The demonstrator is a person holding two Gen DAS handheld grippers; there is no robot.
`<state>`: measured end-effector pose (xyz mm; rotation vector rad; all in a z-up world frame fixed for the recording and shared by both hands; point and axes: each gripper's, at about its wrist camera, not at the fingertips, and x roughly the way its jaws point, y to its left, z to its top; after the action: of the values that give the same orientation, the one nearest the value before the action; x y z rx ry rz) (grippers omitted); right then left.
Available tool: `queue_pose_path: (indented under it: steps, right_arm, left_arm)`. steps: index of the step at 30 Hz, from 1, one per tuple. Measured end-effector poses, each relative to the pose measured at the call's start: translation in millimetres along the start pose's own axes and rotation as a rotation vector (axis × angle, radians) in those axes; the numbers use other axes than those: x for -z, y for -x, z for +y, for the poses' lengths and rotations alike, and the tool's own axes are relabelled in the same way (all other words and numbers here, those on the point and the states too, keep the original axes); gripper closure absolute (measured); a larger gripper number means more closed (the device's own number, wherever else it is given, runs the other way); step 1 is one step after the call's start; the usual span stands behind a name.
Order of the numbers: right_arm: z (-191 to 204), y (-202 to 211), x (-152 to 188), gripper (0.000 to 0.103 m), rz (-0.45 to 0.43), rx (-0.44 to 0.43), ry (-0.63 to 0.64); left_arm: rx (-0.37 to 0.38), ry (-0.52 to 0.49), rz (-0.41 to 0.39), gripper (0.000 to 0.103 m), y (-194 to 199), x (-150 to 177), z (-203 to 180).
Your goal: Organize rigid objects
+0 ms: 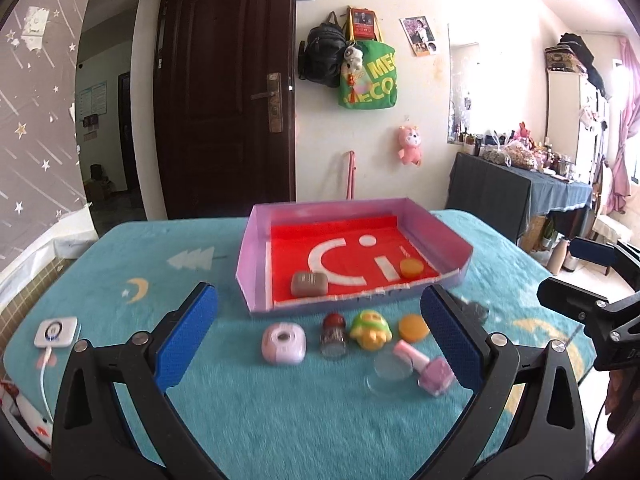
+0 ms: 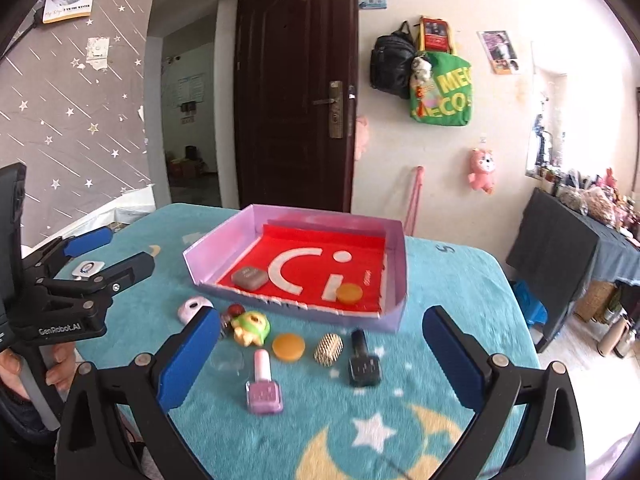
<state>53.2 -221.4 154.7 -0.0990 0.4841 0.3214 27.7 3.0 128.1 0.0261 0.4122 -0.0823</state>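
We hold both claws spread wide and empty above the near edge of the table point(image 1: 120, 248), its teal cloth printed with moons and stars: the left claw point(image 1: 318, 334) frames the row of small things from our left, the right claw point(image 2: 320, 354) from our right. Beyond the fingertips, toward the table's far edge, sits one lilac tray point(image 1: 256, 248) with a red floor; inside lie two pieces, one grey block point(image 1: 309, 283) by the near left corner and one orange disc point(image 1: 411, 268) by the near right. Between tray and claws, just outside the tray's near wall, we count one pink case point(image 1: 284, 344), one red-capped jar point(image 1: 333, 334) standing upright, one green-and-yellow toy point(image 1: 370, 328), a second orange disc point(image 1: 413, 327), one clear round lid point(image 1: 390, 370), one gold studded piece point(image 2: 328, 349), and two nail polish bottles. The pink bottle point(image 2: 263, 388) lies flat, cap toward the tray; the dark bottle point(image 2: 363, 360) lies likewise, its long axis nearly parallel. A white device point(image 1: 56, 331) rests at the left edge.
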Motion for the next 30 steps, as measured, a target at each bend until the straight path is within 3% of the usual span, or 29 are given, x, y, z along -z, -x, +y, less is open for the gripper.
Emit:
queue_pose_path:
  steps: [14, 23, 30]
  right_arm:
    - [-4.0, -14.5, 84.1, 0.000, 0.065, 0.038, -0.112]
    - [-2.3, -31.3, 112.6, 0.000, 0.075, 0.089, -0.123]
    - [-4.0, -43.4, 127.2, 0.000, 0.108, 0.079, -0.149]
  left_arm:
    - [0.007, 0.052, 0.137, 0.000, -21.1, 72.0, -9.6]
    - [0.016, 0.073, 0.190, 0.000, -35.4, 96.2, -10.3]
    - [0.014, 0.077, 0.201, 0.000, -39.8, 107.4, -9.4]
